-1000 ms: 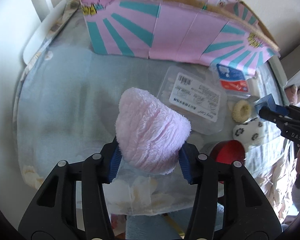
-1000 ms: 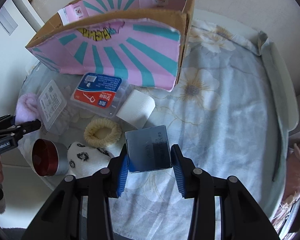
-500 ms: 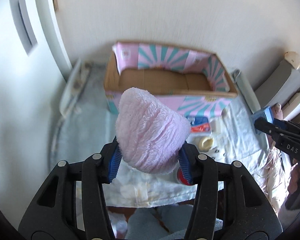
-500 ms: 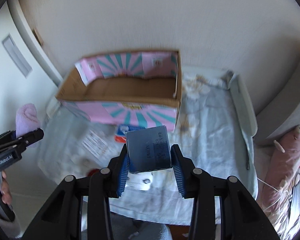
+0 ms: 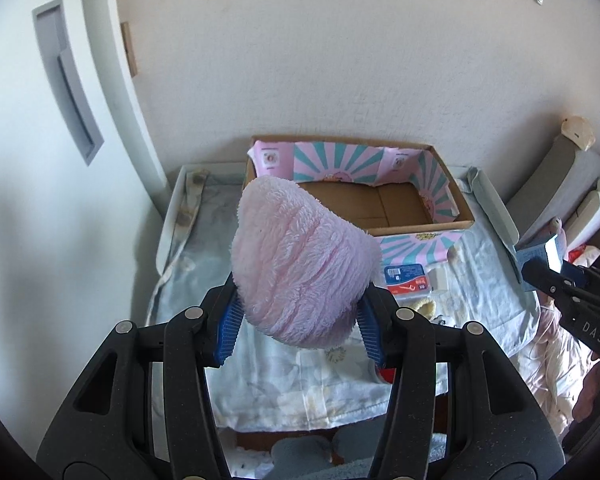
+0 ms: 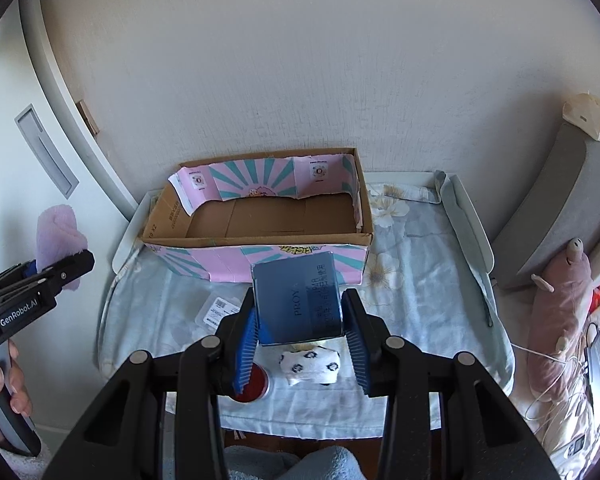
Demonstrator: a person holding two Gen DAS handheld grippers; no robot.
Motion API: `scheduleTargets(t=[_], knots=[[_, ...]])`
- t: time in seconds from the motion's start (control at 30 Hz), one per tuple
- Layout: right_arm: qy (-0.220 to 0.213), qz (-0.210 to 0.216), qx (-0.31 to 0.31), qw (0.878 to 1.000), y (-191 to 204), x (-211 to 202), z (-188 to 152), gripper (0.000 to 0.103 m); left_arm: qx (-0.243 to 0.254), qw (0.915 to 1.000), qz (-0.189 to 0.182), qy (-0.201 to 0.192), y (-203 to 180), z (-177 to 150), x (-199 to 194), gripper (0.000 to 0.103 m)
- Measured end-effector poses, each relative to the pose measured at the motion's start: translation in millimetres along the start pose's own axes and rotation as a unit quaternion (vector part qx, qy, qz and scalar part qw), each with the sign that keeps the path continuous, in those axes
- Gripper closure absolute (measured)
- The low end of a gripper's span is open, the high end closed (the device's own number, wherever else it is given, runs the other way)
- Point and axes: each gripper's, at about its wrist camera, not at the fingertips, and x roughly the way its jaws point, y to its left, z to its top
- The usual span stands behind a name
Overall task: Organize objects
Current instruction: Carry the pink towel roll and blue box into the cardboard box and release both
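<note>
The left gripper (image 5: 300,326) has its jaws clamped on a fluffy pale-pink folded cloth (image 5: 300,264), whose rounded bulk stands up between the blue ribbed pads (image 5: 229,328). The cloth is carried in the air in front of the open cardboard box with pink and teal sunburst paper (image 6: 260,216), clear of the flower-printed pale-blue sheet (image 6: 416,300) that covers the tabletop.

The right gripper (image 6: 302,344) has its jaws closed narrowly on a dark blue rectangular carton with pale lettering (image 6: 298,300), gripped by its lower sides and held upright, also in the air on the near side of the cardboard box. The box stands at the back of the tabletop against the white wall, its brown floor bare.

In front of the box on the sheet lie the other things: a flat blue and red packet in a clear case (image 5: 406,278) just beside the box's front wall, a small white block (image 5: 440,280) to the right of that packet, a cream-coloured fuzzy ring (image 5: 424,304) nearer the viewer, a clear plastic case with a barcode label (image 6: 216,310) to the left, a white rolled sock with dark ring marks (image 6: 312,364), and a round red-topped tin (image 6: 254,384) at the sheet's near edge, left of the sock.

A hand (image 6: 4,384) grips the left gripper's handle.
</note>
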Motion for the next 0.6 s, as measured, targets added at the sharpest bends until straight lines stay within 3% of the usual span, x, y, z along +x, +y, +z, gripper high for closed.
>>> scheduleTargets(t=[0.27,0.47,0.6], knots=[[-0.007,0.007,-0.001,1.000,6.7,6.1,19.5,0.068,0.017,0.9996,-0.019,0.013,-1.6,28.8,19.1,0.057],[-0.004,0.025,-0.018,1.000,-1.5,30.9,59.4,0.069,0.016,0.9992,-0.024,0.029,-7.3,66.7,51.5,0.057],[0.020,0.043,-0.036,0.998,-7.4,66.8,93.7,0.069,0.000,0.9979,-0.033,0.056,-8.5,83.4,87.3,0.057]])
